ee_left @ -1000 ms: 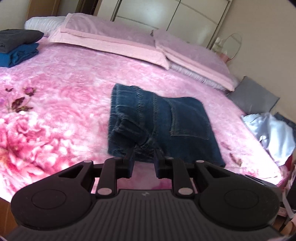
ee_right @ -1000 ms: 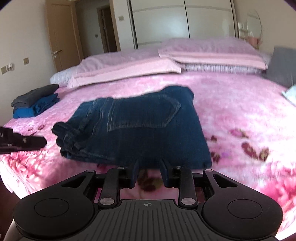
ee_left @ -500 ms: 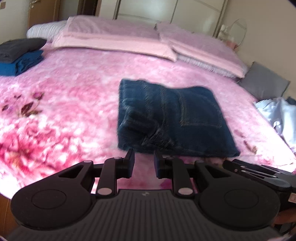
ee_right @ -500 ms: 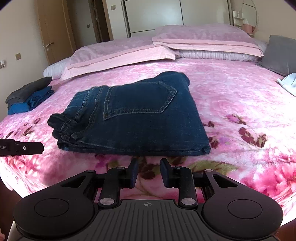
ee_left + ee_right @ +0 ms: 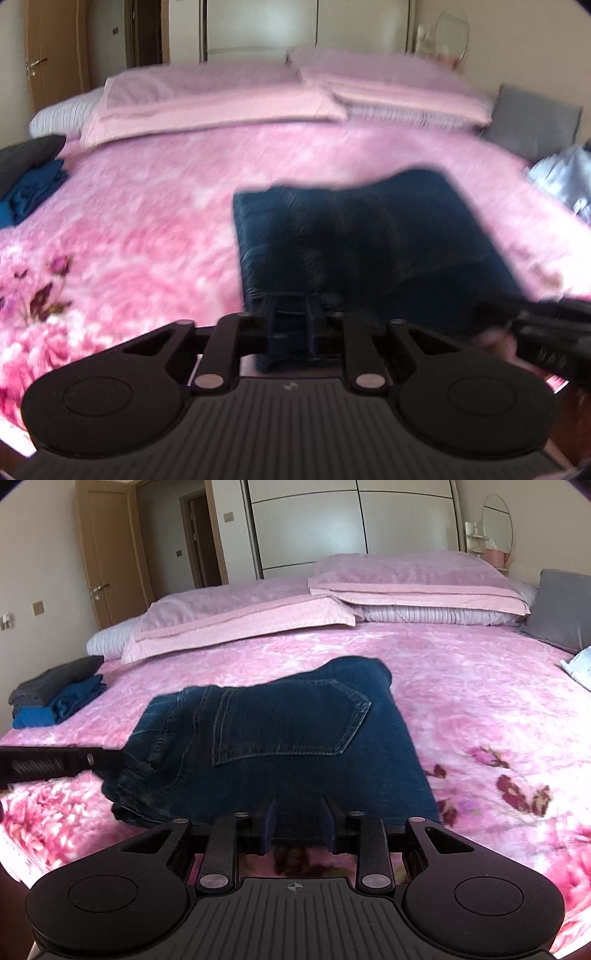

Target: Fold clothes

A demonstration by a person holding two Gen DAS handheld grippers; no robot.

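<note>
Folded dark blue jeans (image 5: 280,738) lie on the pink floral bed, back pocket up; they are blurred in the left wrist view (image 5: 369,243). My right gripper (image 5: 297,823) is open, its fingertips at the jeans' near edge. My left gripper (image 5: 299,325) is open at the jeans' near left corner, where the waistband folds sit, with denim showing between its fingers. The left gripper also shows at the left of the right wrist view (image 5: 55,762), and the right gripper at the right of the left wrist view (image 5: 546,328).
A stack of folded dark grey and blue clothes (image 5: 55,690) sits at the bed's left edge. Pink pillows (image 5: 332,590) line the headboard. A grey cushion (image 5: 565,609) and a pale blue garment (image 5: 565,181) lie at the right. The bed's front edge is just below both grippers.
Both grippers have moved forward to the near edge of the jeans. The left wrist view has swung right and is motion-blurred. The jeans have not moved.
</note>
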